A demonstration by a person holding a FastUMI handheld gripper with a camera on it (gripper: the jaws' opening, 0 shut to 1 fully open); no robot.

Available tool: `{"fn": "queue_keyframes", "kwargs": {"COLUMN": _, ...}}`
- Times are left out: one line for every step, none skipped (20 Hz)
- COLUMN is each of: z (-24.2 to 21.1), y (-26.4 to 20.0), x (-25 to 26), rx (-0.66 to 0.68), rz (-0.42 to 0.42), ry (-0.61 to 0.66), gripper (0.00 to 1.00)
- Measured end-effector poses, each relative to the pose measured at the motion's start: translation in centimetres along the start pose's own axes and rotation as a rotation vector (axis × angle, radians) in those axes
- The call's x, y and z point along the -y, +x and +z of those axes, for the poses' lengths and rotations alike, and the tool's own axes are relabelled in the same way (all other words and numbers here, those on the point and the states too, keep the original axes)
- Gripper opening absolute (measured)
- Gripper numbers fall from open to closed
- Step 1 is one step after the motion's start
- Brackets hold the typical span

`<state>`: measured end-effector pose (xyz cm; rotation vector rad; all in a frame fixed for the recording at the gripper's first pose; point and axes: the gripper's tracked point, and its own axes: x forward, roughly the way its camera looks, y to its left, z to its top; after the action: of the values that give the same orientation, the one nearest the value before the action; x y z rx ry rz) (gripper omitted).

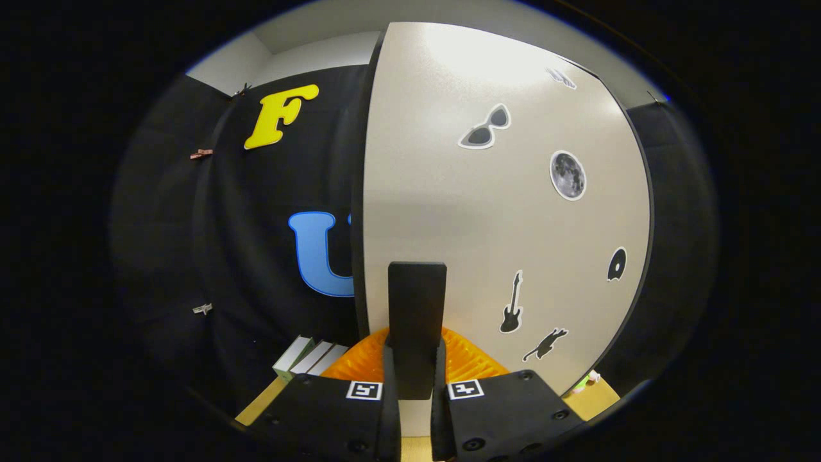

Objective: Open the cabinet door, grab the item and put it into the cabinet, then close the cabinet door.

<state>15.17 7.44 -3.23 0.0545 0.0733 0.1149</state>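
Both fingers point(391, 378) of the gripper point(415, 375) press on a black handle point(417, 308) standing upright between them, clamped narrowly. Beyond the handle rises the pale cabinet door point(462, 212), dotted with stickers point(567, 174). Boxes point(308, 357) sit nearby on the wooden table point(260, 404).

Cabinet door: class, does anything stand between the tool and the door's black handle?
Nothing visible does. The tool is already shut on the black handle of the cabinet door, one orange finger pressing on each side.
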Motion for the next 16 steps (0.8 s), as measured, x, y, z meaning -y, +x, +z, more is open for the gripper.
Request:
{"fn": "queue_keyframes", "kwargs": {"z": 0.0, "y": -1.3, "x": 0.2, "rx": 0.001, "rz": 0.011, "ry": 0.011, "gripper": 0.22}}
{"fn": "queue_keyframes", "kwargs": {"z": -0.1, "y": -2.6, "x": 0.8, "rx": -0.001, "rz": 0.020, "ry": 0.014, "gripper": 0.22}}
{"fn": "queue_keyframes", "kwargs": {"z": -0.3, "y": -3.9, "x": 1.2, "rx": -0.003, "rz": 0.027, "ry": 0.013, "gripper": 0.22}}
{"fn": "queue_keyframes", "kwargs": {"z": -0.3, "y": -5.0, "x": 1.6, "rx": -0.002, "rz": 0.034, "ry": 0.012, "gripper": 0.22}}
{"fn": "queue_keyframes", "kwargs": {"z": -0.3, "y": -6.3, "x": 2.0, "rx": -0.004, "rz": 0.043, "ry": 0.013, "gripper": 0.22}}
{"fn": "queue_keyframes", "kwargs": {"z": -0.3, "y": -7.6, "x": 2.5, "rx": -0.008, "rz": 0.054, "ry": 0.015, "gripper": 0.22}}
{"fn": "queue_keyframes", "kwargs": {"z": -0.4, "y": -8.9, "x": 3.0, "rx": -0.011, "rz": 0.065, "ry": 0.020, "gripper": 0.22}}
{"fn": "queue_keyframes", "kwargs": {"z": -0.3, "y": -10.1, "x": 3.6, "rx": -0.012, "rz": 0.072, "ry": 0.027, "gripper": 0.22}}
{"fn": "queue_keyframes", "kwargs": {"z": -0.3, "y": -11.3, "x": 4.2, "rx": -0.014, "rz": 0.079, "ry": 0.032, "gripper": 0.22}}
{"fn": "queue_keyframes", "kwargs": {"z": -0.4, "y": -12.4, "x": 4.9, "rx": -0.014, "rz": 0.084, "ry": 0.033, "gripper": 0.22}}
{"fn": "queue_keyframes", "kwargs": {"z": -0.4, "y": -13.6, "x": 5.7, "rx": -0.012, "rz": 0.085, "ry": 0.036, "gripper": 0.22}}
{"fn": "queue_keyframes", "kwargs": {"z": -0.4, "y": -14.7, "x": 6.5, "rx": -0.012, "rz": 0.083, "ry": 0.042, "gripper": 0.22}}
{"fn": "queue_keyframes", "kwargs": {"z": -0.4, "y": -15.8, "x": 7.3, "rx": -0.009, "rz": 0.079, "ry": 0.055, "gripper": 0.22}}
{"fn": "queue_keyframes", "kwargs": {"z": -0.4, "y": -16.8, "x": 8.1, "rx": -0.007, "rz": 0.072, "ry": 0.065, "gripper": 0.22}}
{"fn": "queue_keyframes", "kwargs": {"z": -0.4, "y": -17.8, "x": 8.9, "rx": -0.004, "rz": 0.066, "ry": 0.071, "gripper": 0.22}}
{"fn": "queue_keyframes", "kwargs": {"z": -0.4, "y": -18.7, "x": 9.8, "rx": -0.003, "rz": 0.060, "ry": 0.072, "gripper": 0.22}}
